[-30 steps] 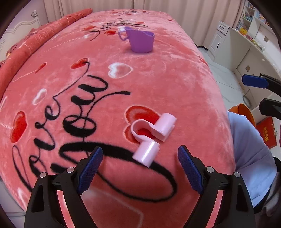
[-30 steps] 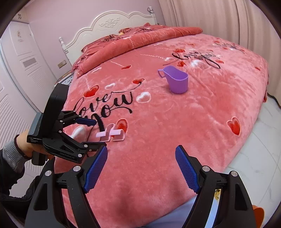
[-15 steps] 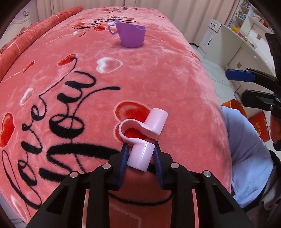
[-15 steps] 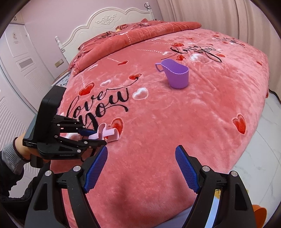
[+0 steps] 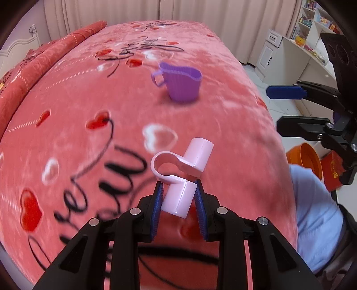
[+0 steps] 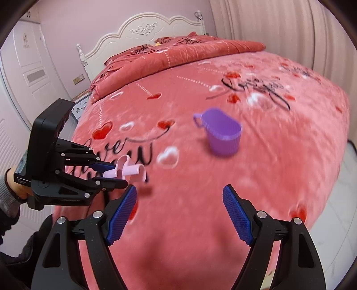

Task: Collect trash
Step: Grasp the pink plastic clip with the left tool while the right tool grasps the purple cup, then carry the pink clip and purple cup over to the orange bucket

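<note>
A pink-red plush bedspread (image 6: 223,223) covers the bed, printed with red and white hearts and black looping script — part of it reads "love". At the head lies a folded darker quilt (image 6: 183,58) below a white carved headboard (image 6: 142,29). A white panelled door (image 6: 33,73) stands beside it. Pale pleated curtains (image 5: 178,11) hang behind the bed. On the far side stand a white desk (image 5: 296,55) and shelves (image 5: 316,13) — their contents too small to tell.

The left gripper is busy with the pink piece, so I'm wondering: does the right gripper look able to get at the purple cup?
Probably yes. The right gripper is open and empty, and only bare blanket lies between it and the upright purple cup.
</note>
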Demonstrator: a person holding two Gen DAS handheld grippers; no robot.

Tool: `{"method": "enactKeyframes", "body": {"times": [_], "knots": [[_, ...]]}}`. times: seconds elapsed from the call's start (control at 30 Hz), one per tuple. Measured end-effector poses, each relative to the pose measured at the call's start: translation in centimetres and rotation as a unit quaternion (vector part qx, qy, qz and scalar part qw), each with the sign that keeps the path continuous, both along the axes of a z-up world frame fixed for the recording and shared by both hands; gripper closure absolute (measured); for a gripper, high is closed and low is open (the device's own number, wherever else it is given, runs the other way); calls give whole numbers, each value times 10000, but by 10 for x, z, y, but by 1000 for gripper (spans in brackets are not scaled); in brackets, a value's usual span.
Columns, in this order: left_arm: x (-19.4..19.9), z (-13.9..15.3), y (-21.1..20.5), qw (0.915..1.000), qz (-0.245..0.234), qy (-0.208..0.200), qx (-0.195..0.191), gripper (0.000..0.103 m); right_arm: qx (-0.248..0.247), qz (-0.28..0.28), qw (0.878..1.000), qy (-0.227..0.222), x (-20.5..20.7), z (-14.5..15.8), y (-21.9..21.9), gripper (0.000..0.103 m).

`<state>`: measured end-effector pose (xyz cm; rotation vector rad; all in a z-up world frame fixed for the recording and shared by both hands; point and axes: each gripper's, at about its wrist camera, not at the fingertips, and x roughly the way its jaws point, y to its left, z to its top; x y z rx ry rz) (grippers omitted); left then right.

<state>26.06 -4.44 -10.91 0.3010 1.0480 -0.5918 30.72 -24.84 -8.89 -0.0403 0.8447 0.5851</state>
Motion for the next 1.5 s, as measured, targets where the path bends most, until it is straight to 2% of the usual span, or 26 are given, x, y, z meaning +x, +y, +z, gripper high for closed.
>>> {"method": "enactKeyframes", "body": {"times": [0.17, 0.37, 0.63, 0.7, 0.77, 0.93, 1.07, 1.27, 1.5], "knots": [[36, 0, -9, 9999, -102, -52, 28, 73, -158, 3, 9999, -37, 49, -7, -2, 24], [72, -10, -11, 9999, -166, -17, 40, 73, -407, 131, 9991, 40, 102, -30, 5, 24], [95, -23, -9, 9999, -162, 50, -37, 73, -537, 252, 9982, 104, 140, -61, 19, 25], [97, -27, -9, 9998, -166, 72, -51, 73, -424, 287, 9986, 114, 143, -65, 19, 36], [97, -30, -10, 9998, -181, 112, -60, 73, -407, 293, 9987, 64, 142, -65, 18, 36], [86, -28, -10, 9998, -142, 145, -83, 73, -347, 231, 9991, 93, 126, -60, 11, 36], [68, -16, -10, 9998, -141, 106, -76, 73, -287, 249, 9992, 106, 98, -48, 5, 36], [28, 1, -11, 9999, -124, 55, -36, 73, -89, 267, 9995, 166, 38, -28, -1, 36], [-37, 22, -10, 9999, -128, -34, -8, 73, 159, 212, 9994, 215, -49, -9, -7, 36]]}}
